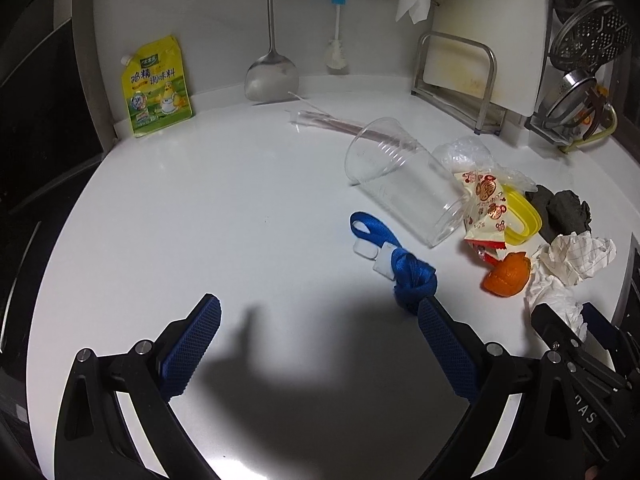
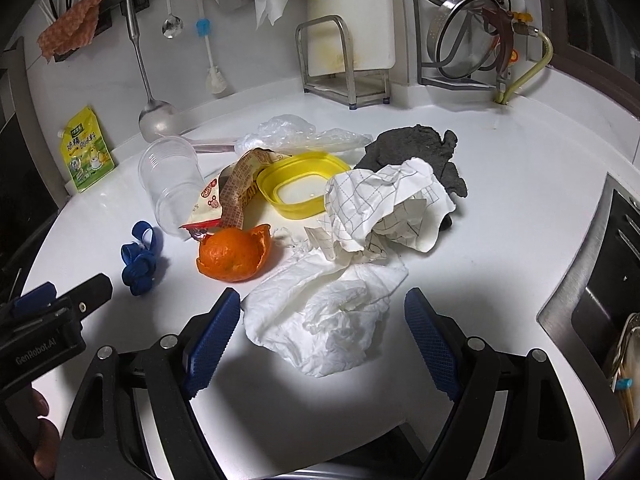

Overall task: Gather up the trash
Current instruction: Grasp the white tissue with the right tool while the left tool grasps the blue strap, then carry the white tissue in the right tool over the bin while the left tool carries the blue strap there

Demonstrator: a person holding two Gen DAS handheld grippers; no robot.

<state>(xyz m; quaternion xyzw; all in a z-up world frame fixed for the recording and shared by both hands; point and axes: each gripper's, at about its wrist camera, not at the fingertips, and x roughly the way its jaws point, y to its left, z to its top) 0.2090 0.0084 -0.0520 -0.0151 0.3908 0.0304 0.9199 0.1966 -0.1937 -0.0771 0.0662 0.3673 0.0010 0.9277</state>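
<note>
Right wrist view is showing the right hand-held gripper (image 2: 322, 344) with its blue-padded fingers standing wide apart on either side of a crumpled white paper towel (image 2: 324, 320) lying on the white surface (image 2: 500, 208); the pads are not pressing on it. Just behind the towel is lying a crumpled sheet of white grid-lined paper (image 2: 384, 204), partly covering a dark grey cloth (image 2: 416, 144). To their left are sitting a yellow plastic lid (image 2: 298, 172), a hollow piece of orange peel (image 2: 234, 254), a red and cream snack wrapper (image 2: 224, 196), a clear plastic cup (image 2: 172, 184) on its side, a crumpled clear plastic bag (image 2: 288, 130) and a knotted blue fabric strap (image 2: 140, 260).

Left wrist view is showing the left hand-held gripper (image 1: 320, 344) hovering with its fingers spread apart and nothing between them; its right pad is sitting just beside the blue strap (image 1: 412, 276). A yellow seasoning pouch (image 1: 158, 88) is leaning against the back wall, well apart from the trash pile.
</note>
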